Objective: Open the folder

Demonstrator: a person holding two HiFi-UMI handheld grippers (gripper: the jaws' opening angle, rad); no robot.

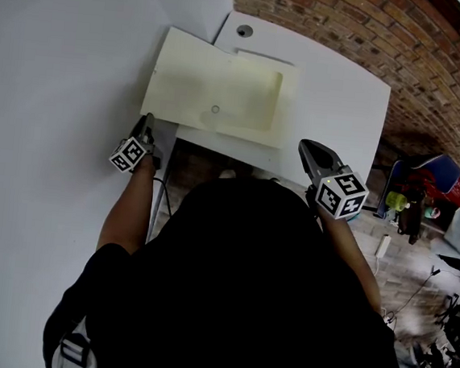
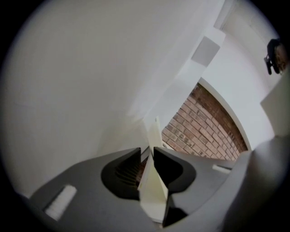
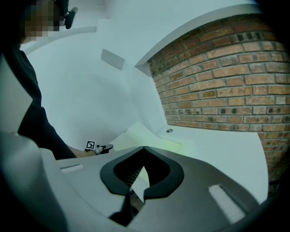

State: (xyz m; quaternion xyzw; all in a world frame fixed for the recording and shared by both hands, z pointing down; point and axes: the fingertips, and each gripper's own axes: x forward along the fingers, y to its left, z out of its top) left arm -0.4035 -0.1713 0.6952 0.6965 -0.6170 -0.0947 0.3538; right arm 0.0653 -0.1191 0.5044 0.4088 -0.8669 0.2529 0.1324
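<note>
The cream folder (image 1: 215, 89) lies at the upper centre of the head view on the white desk (image 1: 336, 92). It looks already spread into 2 leaves: the right leaf, with its pocket, rests flat on the desk, and the left leaf reaches past the desk's left edge towards the white wall. The left tongs (image 1: 147, 121) sit at that leaf's lower left corner. In the left gripper view the thin cream sheet stands edge-on between jaws set slightly apart, with a dark sliver beside it, so it seems loosely cradled rather than pinched. The right tongs (image 1: 306, 146) hover just beside the folder's lower right corner. In the right gripper view their tips are pressed together with nothing caught between them. Judged from this, the opening step is at its end, with the cover swung out and the grip slackened. The next move calls for drawing the left tongs straight back off the sheet without dragging it. Since the leaf overhangs the desk, it may droop or spring back towards closing.
</note>
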